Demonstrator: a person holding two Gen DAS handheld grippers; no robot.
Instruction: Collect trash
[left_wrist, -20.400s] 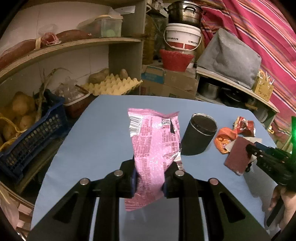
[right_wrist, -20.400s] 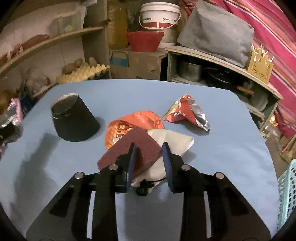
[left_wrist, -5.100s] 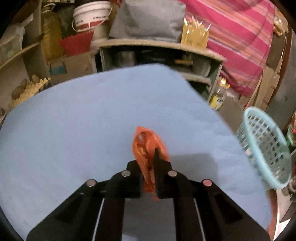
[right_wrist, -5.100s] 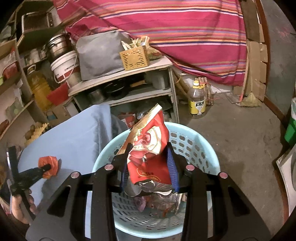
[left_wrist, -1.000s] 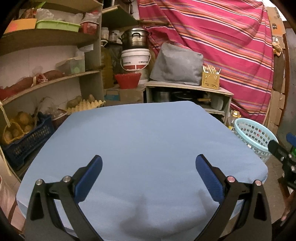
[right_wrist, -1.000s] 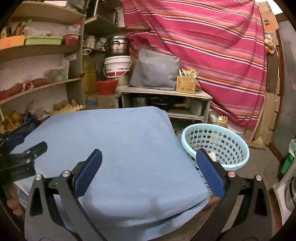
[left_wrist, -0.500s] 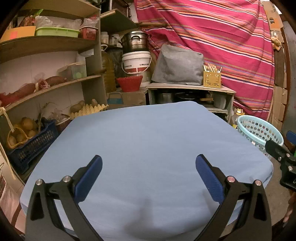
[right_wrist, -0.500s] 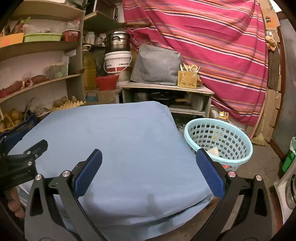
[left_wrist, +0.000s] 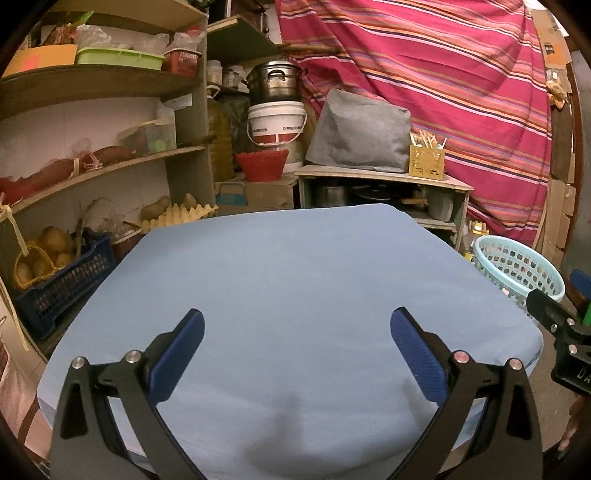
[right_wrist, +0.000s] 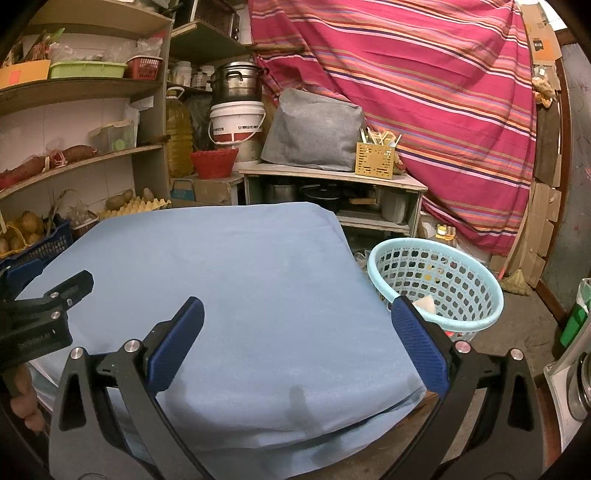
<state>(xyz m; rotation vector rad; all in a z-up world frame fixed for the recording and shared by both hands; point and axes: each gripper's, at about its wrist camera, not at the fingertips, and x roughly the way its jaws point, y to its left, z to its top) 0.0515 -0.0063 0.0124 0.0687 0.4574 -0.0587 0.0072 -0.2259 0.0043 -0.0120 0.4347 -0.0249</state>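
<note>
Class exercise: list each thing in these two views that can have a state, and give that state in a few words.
left gripper: open, holding nothing.
right gripper: open, holding nothing.
blue table: no trash visible on it.
basket: upright on the floor beside the table, scraps inside.
metal pot: lid on, atop white bucket.

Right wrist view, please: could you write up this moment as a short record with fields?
table: blue cloth-covered table, no trash visible on it
basket: light-blue perforated basket on the floor beside the table's right edge
basket contents: a white scrap shows inside; the rest is hard to make out
right gripper: right gripper open, holding nothing
left gripper: left gripper open, holding nothing
</note>
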